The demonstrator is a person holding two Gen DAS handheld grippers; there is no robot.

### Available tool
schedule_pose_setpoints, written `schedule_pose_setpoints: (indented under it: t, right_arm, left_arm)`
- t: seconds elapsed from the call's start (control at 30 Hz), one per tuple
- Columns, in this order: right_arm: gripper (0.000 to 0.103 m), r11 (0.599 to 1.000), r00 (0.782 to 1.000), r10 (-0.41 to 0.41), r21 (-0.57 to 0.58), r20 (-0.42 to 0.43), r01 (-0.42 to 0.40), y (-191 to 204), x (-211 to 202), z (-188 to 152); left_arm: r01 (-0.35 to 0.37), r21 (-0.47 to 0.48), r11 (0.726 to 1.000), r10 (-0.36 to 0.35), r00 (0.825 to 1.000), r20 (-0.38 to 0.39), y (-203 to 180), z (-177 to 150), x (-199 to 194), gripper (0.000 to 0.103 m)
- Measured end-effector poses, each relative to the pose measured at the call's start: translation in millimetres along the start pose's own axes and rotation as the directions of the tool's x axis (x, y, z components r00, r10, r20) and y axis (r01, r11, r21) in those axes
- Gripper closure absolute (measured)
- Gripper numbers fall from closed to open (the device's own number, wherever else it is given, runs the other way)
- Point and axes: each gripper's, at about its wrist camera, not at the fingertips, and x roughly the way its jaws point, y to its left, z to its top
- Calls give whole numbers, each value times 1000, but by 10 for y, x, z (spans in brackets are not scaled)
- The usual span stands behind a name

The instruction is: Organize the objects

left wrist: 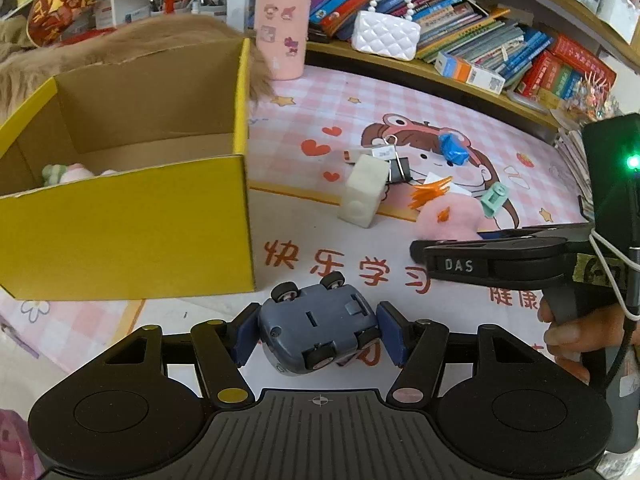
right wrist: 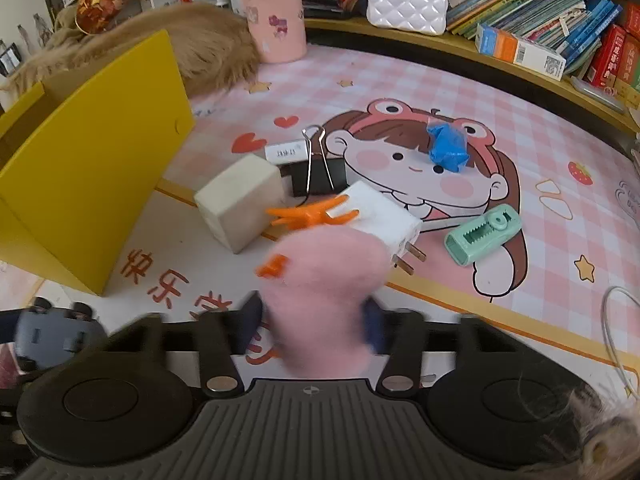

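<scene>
Nearest the lens in the left wrist view, the left claw [left wrist: 318,334] is seen clamped on a small grey-blue plastic toy car [left wrist: 318,332], which is held wheels-up and skewed, one blue pad on each flank. Because the curved body is gripped at an angle, it is judged that the car could pivot or slip out before it is carried over the wall of the yellow cardboard box [left wrist: 132,224], which stands just beside it to the left. In the right wrist view the right claw [right wrist: 314,326] is seen closed about the lower end of a pink fuzzy plush toy with orange plastic feet [right wrist: 328,280]; the picture is blurred there, so the firmness of the grip cannot be told. Soft pile compresses, and the toy may be squeezed loose or sag. Its orange feet lie over a white plug adapter [right wrist: 384,216], which could be dragged along if the feet catch. Just beyond, on the pink cartoon-printed tabletop [right wrist: 440,92], a cream rectangular block [right wrist: 240,200], a black binder clip [right wrist: 318,172], a mint-green plastic clamp-like piece [right wrist: 482,234] and a crumpled blue scrap [right wrist: 448,148] are crowded together and could be knocked aside. The two claws are seen working near each other, so a collision is possible.
</scene>
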Motion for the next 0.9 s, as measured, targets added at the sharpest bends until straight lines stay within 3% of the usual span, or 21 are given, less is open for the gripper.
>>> schedule_pose_setpoints:
  t: [0.53, 0.9]
  right_arm:
    - [62, 988, 996, -21, 157, 86, 7, 364, -752, -194]
    - [62, 996, 997, -17, 92, 80, 9, 1044, -956, -475]
  left_arm:
    - [77, -5, 997, -76, 996, 52, 281, -104, -295, 42]
    - [84, -43, 996, -81, 994, 72, 775, -402, -559, 42]
